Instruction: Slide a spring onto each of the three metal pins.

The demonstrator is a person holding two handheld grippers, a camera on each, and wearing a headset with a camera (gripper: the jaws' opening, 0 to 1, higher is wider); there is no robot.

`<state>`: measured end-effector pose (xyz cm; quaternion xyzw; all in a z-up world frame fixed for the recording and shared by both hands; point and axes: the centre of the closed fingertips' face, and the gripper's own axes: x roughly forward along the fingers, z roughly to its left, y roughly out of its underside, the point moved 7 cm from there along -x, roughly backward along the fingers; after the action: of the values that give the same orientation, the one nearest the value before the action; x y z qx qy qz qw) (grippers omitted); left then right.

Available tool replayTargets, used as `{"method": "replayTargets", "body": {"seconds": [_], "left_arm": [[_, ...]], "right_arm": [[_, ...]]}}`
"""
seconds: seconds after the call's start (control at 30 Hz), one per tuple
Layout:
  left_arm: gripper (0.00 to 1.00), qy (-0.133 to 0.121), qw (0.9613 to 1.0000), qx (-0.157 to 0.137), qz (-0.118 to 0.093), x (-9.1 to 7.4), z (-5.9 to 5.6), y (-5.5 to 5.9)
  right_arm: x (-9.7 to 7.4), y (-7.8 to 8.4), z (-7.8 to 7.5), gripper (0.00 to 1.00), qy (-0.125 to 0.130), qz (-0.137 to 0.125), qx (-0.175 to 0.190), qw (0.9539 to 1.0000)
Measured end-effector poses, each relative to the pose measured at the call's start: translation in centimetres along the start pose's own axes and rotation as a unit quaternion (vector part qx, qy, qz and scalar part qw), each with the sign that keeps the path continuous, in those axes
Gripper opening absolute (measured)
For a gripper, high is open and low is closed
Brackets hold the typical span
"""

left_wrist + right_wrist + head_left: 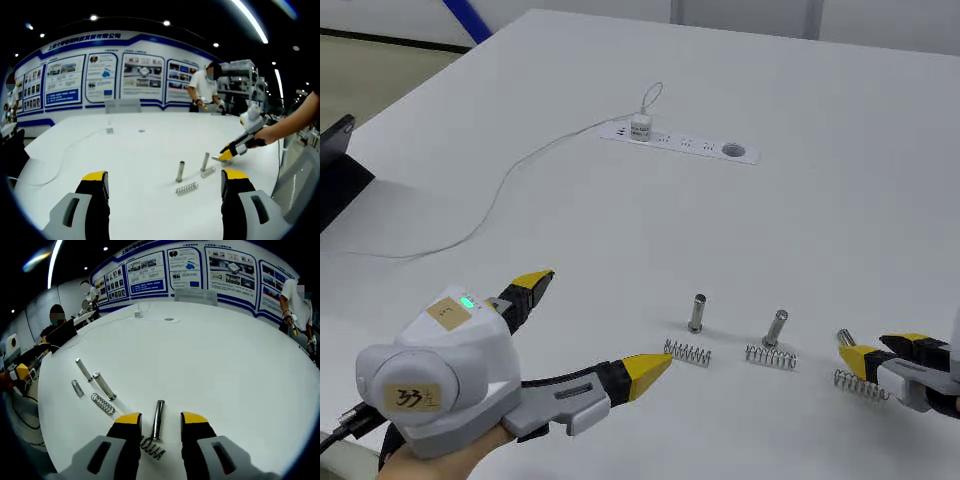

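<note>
Lowering your open right gripper (pixel 160 418), you should pinch one end of the spring (pixel 152 447) lying flat on the table (pixel 225 365) at the foot of the pin (pixel 159 410) in front, while your left gripper (pixel 165 175) hangs wide open.

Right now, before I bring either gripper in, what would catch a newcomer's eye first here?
Three metal pins stand upright in a row on the table, all bare, each with a spring lying flat beside it. The right gripper points open at the rightmost pin and its spring; the left gripper is wide open at near left in the head view.
</note>
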<state>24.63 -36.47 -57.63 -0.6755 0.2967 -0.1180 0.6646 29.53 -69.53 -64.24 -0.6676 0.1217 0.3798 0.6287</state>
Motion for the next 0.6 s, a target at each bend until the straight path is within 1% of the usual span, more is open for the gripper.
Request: {"method": "replayTargets", "body": {"seconds": [0.07, 0.1, 0.13, 0.23, 0.3, 0.47, 0.6], "left_arm": [[0.95, -0.003, 1.0, -0.002, -0.001, 0.0, 0.1, 0.0], [0.95, -0.004, 1.0, -0.003, 0.0, 0.0, 0.1, 0.0], [0.95, -0.005, 1.0, -0.006, 0.002, 0.0, 0.2, 0.1], [0.94, -0.007, 0.9999, -0.009, 0.002, 0.0, 0.2, 0.1], [0.94, -0.007, 0.9999, -0.01, 0.002, 0.0, 0.2, 0.1], [0.94, -0.008, 0.9999, -0.009, 0.006, 0.0, 0.3, 0.2], [0.94, -0.008, 0.9999, -0.009, 0.009, 0.0, 0.3, 0.3]], "right_arm": [[0.3, -0.1, 0.1, 0.31, -0.003, 0.007, 0.004, 1.0], [0.3, -0.2, 0.2, 0.31, -0.006, 0.006, 0.004, 1.0], [0.5, -0.4, 0.3, 0.31, -0.015, 0.003, 0.0, 0.9999], [0.8, -0.8, 0.4, 0.3, -0.014, 0.008, -0.008, 0.9998], [0.9, -0.9, 0.4, 0.29, -0.011, 0.01, -0.013, 0.9998], [1.3, -0.9, 0.3, 0.25, -0.01, 0.022, -0.014, 0.9996], [1.4, -0.5, 0.1, 0.19, 0.007, 0.035, -0.012, 0.9993]]}}
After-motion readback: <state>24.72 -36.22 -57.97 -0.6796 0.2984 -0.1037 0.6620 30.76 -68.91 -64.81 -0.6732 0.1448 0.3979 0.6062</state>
